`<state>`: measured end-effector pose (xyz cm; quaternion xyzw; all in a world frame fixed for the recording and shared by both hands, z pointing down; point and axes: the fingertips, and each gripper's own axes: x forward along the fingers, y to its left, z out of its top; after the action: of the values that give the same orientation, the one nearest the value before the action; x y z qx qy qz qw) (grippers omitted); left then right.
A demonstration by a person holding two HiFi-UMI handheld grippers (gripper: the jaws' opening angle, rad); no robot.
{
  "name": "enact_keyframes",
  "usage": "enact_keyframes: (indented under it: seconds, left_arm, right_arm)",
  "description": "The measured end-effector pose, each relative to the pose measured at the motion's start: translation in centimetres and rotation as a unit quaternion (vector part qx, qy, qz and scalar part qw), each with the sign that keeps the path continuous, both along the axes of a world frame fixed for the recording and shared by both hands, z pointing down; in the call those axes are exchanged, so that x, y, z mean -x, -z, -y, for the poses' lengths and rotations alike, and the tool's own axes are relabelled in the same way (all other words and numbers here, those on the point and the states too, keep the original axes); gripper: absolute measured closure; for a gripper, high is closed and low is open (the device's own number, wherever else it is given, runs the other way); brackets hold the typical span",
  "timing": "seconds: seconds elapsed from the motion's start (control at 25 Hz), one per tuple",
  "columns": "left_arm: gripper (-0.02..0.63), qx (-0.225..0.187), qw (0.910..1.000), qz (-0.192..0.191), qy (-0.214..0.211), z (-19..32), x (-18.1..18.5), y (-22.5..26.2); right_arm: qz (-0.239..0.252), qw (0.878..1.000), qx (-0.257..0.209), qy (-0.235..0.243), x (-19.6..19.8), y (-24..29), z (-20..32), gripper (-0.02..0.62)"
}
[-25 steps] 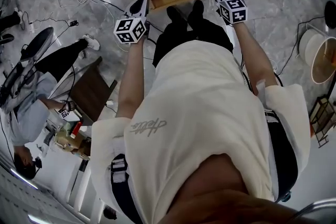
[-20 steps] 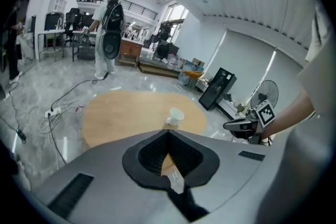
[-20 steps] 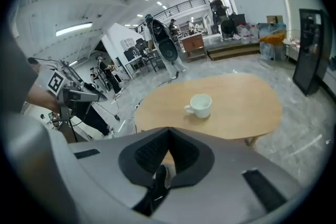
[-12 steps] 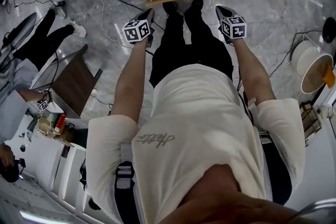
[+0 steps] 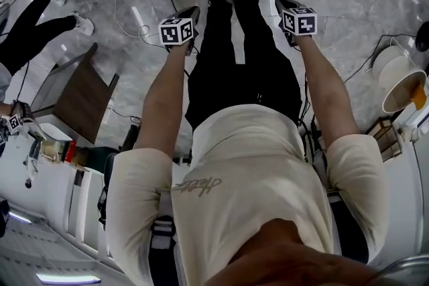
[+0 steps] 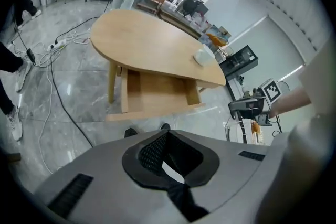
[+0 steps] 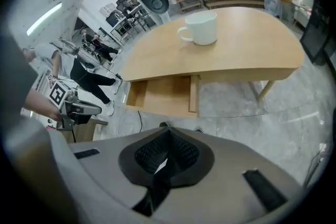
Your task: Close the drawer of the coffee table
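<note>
Counter (image 7: 226, 55) stands straight ahead of the person, and its drawer (image 7: 163, 96) is pulled well out toward their shoes: light wood, shallow, nothing visible inside, so the closing is not yet done. Left gripper (image 5: 190, 13) and right gripper (image 5: 283, 5) hang either side of the legs, short of the drawer front and aimed at it. Both sets of jaws are pressed together on nothing, probably as blunt tips for a push. White cup (image 7: 202, 29) sits on top, out of the way.
</note>
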<state>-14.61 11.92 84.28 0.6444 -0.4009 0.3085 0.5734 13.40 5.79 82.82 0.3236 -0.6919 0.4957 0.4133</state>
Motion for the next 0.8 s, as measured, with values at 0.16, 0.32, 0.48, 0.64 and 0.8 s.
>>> enact_keyframes:
  seconds: [0.16, 0.32, 0.48, 0.64, 0.8]
  left_arm:
    - [0.603, 0.007, 1.0, 0.004, -0.003, 0.1, 0.4, -3.7]
    - [0.603, 0.005, 1.0, 0.003, 0.004, 0.3, 1.0, -6.8]
    - [0.603, 0.007, 0.9999, 0.002, 0.009, 0.6, 1.4, -9.7]
    - [0.603, 0.02, 0.9996, 0.007, 0.017, 0.3, 1.7, -12.3]
    - [0.603, 0.037, 0.9991, -0.002, 0.019, -0.2, 1.7, -14.4]
  right_arm:
    - [0.0, 1.0, 0.009, 0.019, 1.2, -3.7, 0.0, 0.601]
    - [0.009, 0.999, 0.025, 0.035, 2.8, -6.8, -0.7, 0.601]
    - [0.008, 0.998, 0.034, 0.055, 4.0, -9.7, -1.0, 0.601]
    - [0.005, 0.999, 0.042, 0.028, 4.1, -12.2, -1.0, 0.601]
    - [0.001, 0.999, 0.046, 0.009, 4.4, -14.5, -1.2, 0.601]
